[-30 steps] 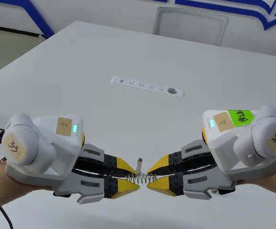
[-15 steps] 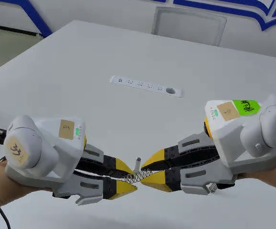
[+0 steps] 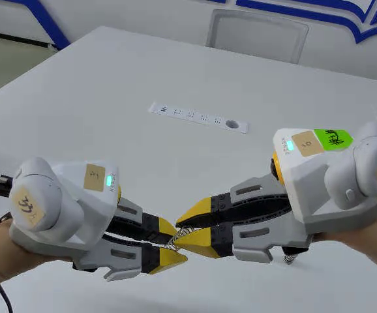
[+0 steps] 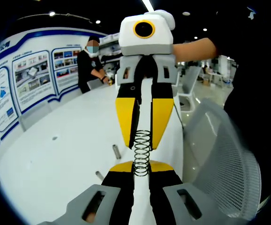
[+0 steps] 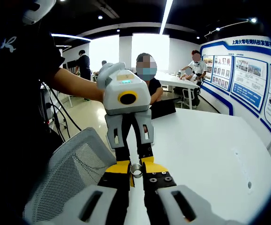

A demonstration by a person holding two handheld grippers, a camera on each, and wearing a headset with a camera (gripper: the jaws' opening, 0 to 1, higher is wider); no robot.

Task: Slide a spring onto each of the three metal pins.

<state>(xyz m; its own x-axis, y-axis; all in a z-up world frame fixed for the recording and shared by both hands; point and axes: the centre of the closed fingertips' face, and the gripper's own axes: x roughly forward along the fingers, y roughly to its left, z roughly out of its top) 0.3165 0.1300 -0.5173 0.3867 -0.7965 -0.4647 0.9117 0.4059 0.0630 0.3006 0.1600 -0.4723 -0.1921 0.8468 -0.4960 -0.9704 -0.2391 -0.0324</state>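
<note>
Head view: white surface [image 3: 175, 65], blue-trimmed wall [image 3: 6, 16]; spring [image 4: 142, 152] bridges both jaws tip-to-tip, left gripper [image 3: 170, 244] and right gripper [image 3: 183, 228] each pinching an end.

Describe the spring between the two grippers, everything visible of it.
The spring is a thin silvery wire coil with evenly spaced open turns. It spans straight between the grippers above the white table. One end is pinched in the yellow tips of the left gripper. The other sits between the yellow tips of the right gripper, where it shows end-on as a ring.
</note>
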